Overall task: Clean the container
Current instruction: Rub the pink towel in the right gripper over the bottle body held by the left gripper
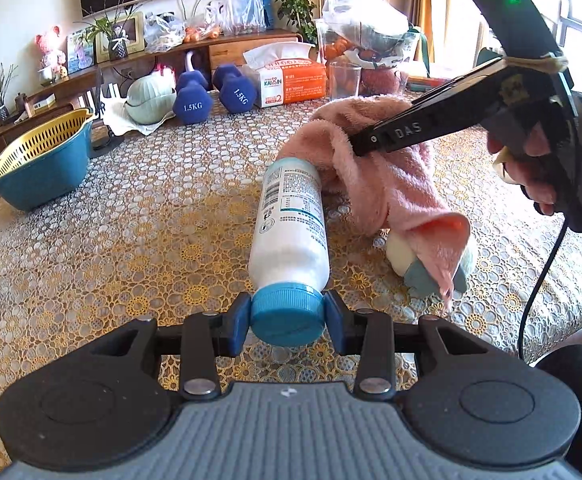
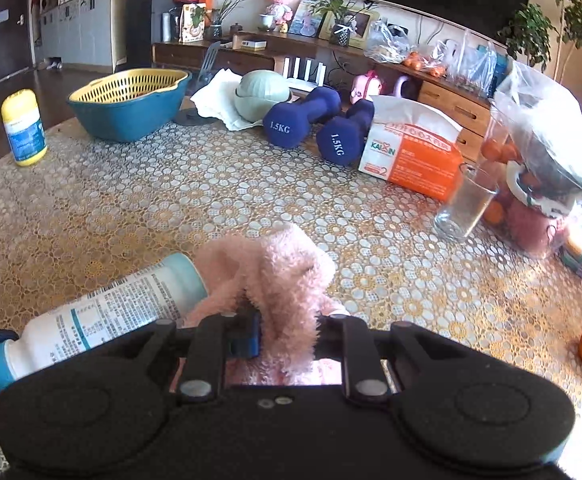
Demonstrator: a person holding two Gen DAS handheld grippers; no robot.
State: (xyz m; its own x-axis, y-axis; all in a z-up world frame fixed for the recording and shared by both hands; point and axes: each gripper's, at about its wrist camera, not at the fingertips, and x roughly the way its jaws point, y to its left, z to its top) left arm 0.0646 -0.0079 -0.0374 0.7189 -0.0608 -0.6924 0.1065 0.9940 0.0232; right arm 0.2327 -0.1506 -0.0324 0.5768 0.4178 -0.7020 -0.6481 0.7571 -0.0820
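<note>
White bottle (image 1: 291, 220), blue-capped, lying on its side just above the patterned table (image 1: 131, 216): left gripper (image 1: 287, 312) clamped on the cap to steady it, right gripper (image 2: 287, 336) pinching the pink towel (image 2: 275, 276) against its base, apparently for wiping.

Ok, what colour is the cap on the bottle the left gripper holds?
Blue cap on the white bottle, pinched by the left gripper; clearest in the left wrist view.

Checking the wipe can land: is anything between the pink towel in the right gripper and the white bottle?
Nothing visible. The pink towel, pinched by the right gripper, already reaches the white bottle's base, while the left gripper grips its blue cap.
</note>
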